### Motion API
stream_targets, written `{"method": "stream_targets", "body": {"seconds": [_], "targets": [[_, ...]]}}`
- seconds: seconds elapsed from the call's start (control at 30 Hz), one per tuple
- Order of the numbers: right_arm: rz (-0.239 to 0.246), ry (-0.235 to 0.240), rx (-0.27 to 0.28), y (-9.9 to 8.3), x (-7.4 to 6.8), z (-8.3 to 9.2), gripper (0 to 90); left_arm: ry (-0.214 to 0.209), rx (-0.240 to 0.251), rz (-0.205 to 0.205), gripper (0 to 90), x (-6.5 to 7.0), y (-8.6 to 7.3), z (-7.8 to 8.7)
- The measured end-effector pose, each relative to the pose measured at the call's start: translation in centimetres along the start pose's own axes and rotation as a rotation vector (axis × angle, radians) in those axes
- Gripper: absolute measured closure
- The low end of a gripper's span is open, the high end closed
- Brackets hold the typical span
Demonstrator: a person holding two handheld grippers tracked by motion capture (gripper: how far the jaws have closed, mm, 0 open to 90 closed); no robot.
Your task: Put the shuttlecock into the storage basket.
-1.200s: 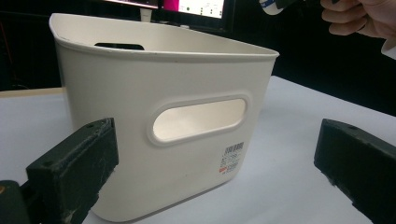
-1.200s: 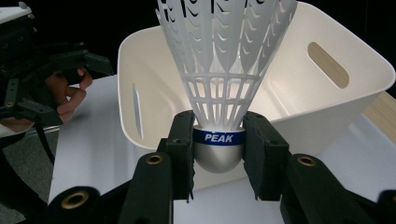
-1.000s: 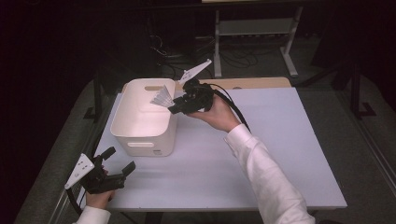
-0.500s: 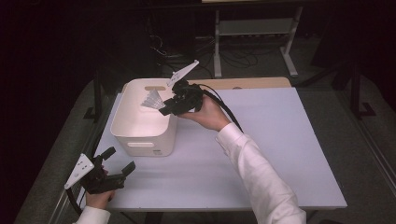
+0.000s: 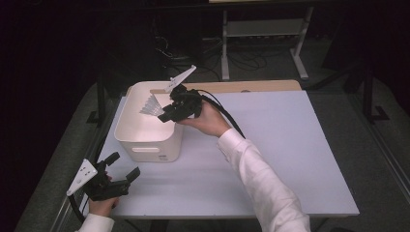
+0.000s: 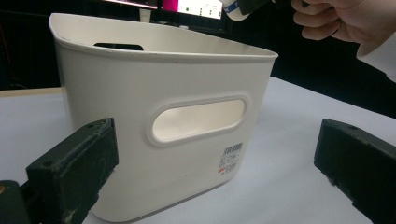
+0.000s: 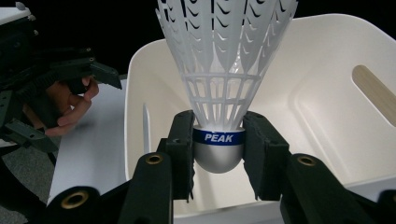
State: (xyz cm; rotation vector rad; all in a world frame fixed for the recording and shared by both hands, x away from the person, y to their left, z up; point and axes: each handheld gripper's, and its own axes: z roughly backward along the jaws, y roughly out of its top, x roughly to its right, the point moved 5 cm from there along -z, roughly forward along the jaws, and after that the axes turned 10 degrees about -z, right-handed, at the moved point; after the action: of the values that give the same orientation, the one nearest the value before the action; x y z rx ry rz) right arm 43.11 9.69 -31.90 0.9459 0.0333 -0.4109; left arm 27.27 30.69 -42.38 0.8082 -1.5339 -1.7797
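One shuttlecock (image 7: 219,88) sits pinched by its round cork in the right tongs (image 7: 218,149), over the white bin (image 5: 145,140). It looks very light, and its skirt bends easily, so hold the cork. At 7 o'clock on the worktop (image 5: 290,145), the left tongs (image 5: 116,176) are open and hold nothing.

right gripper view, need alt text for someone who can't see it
The right gripper clamps the rounded cork of a white plastic shuttlecock between its two black jaws, skirt pointing up, just above a white bin with nothing inside. At far left, on the pale table, a hand holds the left gripper.
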Motion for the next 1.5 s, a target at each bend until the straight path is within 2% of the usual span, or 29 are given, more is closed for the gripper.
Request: {"method": "stream_targets", "body": {"seconds": [0.23,0.33,0.47,0.5,0.53,0.63,0.7,0.83,0.97,1.1,1.5], "targets": [[-0.015,0.010,-0.001,0.1,0.0,-0.9,64.0,-0.001,-0.002,0.002,0.0,-0.1,0.1,0.0],[-0.003,0.010,-0.002,0.0,0.2,-1.2,64.0,-0.002,0.002,0.002,0.0,-0.1,0.0,-0.1],[-0.025,0.023,0.004,0.0,0.2,-1.3,63.0,-0.003,0.000,0.005,0.0,-0.1,0.0,-0.1],[-0.039,0.035,0.004,0.0,0.2,-1.3,55.4,-0.002,0.000,0.008,0.0,0.0,0.0,-0.1],[-0.051,0.023,0.005,0.0,0.3,-1.4,45.4,-0.004,-0.001,0.007,0.0,-0.1,0.0,-0.1],[-0.071,0.012,0.011,-0.1,0.5,-1.1,31.9,-0.004,0.000,0.007,0.0,-0.1,0.0,-0.1],[-0.062,-0.007,0.024,0.0,0.8,-0.7,24.7,-0.004,-0.008,0.006,0.0,0.0,0.0,-0.1],[-0.091,-0.033,0.045,0.0,1.1,0.2,14.7,-0.005,-0.005,0.007,0.0,0.0,0.0,-0.1],[-0.099,-0.030,0.073,0.0,1.5,0.9,8.8,-0.006,-0.001,0.010,0.0,0.0,0.0,-0.2],[-0.094,-0.054,0.085,-0.1,1.7,1.4,0.6,-0.007,-0.001,0.007,0.0,0.0,0.0,-0.2],[-0.073,-0.089,0.123,-0.6,1.9,3.2,0.0,-0.009,-0.005,0.005,0.0,0.0,-0.1,-0.2]]}}
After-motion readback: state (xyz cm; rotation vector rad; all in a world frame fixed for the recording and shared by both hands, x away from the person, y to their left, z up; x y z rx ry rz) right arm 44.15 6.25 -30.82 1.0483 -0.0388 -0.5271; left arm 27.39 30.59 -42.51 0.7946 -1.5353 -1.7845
